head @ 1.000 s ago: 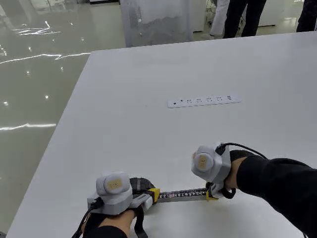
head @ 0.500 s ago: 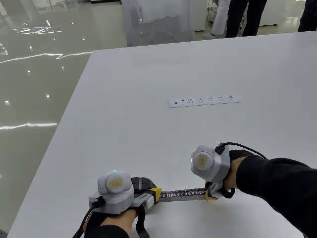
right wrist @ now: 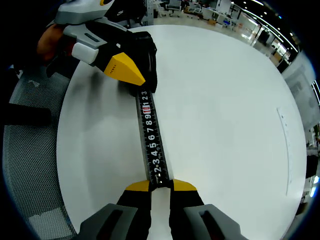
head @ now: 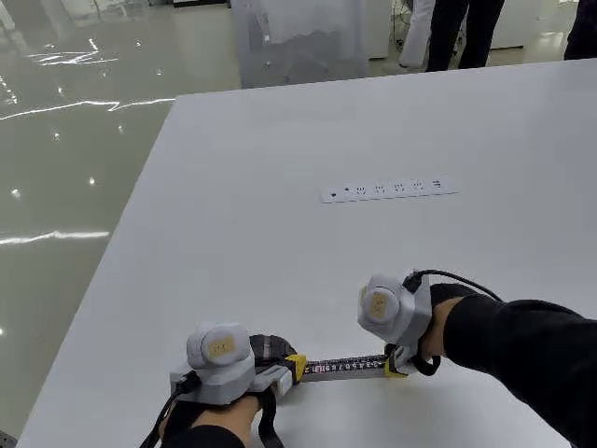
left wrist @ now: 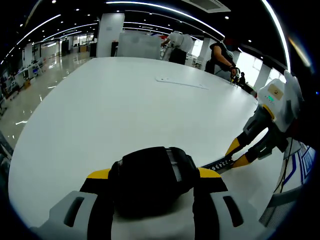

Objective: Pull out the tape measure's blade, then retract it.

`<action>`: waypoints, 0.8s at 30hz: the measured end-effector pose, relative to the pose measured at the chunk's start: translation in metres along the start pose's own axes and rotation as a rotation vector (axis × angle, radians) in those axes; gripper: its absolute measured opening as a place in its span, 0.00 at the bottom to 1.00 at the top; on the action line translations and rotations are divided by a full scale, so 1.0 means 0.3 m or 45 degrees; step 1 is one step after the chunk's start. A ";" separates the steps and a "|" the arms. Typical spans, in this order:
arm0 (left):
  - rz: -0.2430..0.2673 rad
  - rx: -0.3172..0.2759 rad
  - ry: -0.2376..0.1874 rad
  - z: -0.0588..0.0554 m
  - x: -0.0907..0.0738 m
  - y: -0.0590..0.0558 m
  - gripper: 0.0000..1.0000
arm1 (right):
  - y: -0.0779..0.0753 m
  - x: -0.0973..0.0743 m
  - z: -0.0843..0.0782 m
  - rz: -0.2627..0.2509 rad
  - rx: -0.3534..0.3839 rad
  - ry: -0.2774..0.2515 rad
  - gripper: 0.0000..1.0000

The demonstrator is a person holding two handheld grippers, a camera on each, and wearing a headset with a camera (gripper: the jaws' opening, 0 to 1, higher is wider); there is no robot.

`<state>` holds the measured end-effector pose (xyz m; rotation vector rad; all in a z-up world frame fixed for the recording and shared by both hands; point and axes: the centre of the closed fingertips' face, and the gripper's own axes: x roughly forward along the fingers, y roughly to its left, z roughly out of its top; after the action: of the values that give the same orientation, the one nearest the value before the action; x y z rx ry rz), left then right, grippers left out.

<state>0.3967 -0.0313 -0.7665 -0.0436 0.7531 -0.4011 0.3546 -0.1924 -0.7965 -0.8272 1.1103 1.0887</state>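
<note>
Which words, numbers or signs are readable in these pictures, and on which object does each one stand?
"2 3 4 5 6 7 8 9", then a red-boxed number, likely "10", then "1 2 3": on the tape blade, right gripper view, counted from its tip.
Symbols on the power strip: too small to read.
Digits on the blade in the left gripper view: too blurred to read.
</note>
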 end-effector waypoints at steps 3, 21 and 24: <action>0.000 0.000 -0.003 -0.001 0.000 0.000 0.59 | 0.002 0.001 0.004 0.000 0.003 -0.004 0.08; -0.001 0.001 -0.001 0.000 0.000 0.000 0.59 | 0.006 0.011 0.032 0.006 -0.009 0.003 0.08; 0.000 0.002 -0.002 -0.001 0.000 0.000 0.59 | 0.007 0.014 0.040 0.003 -0.009 -0.005 0.08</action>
<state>0.3966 -0.0313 -0.7667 -0.0429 0.7515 -0.4018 0.3562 -0.1796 -0.7972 -0.8288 1.1054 1.0964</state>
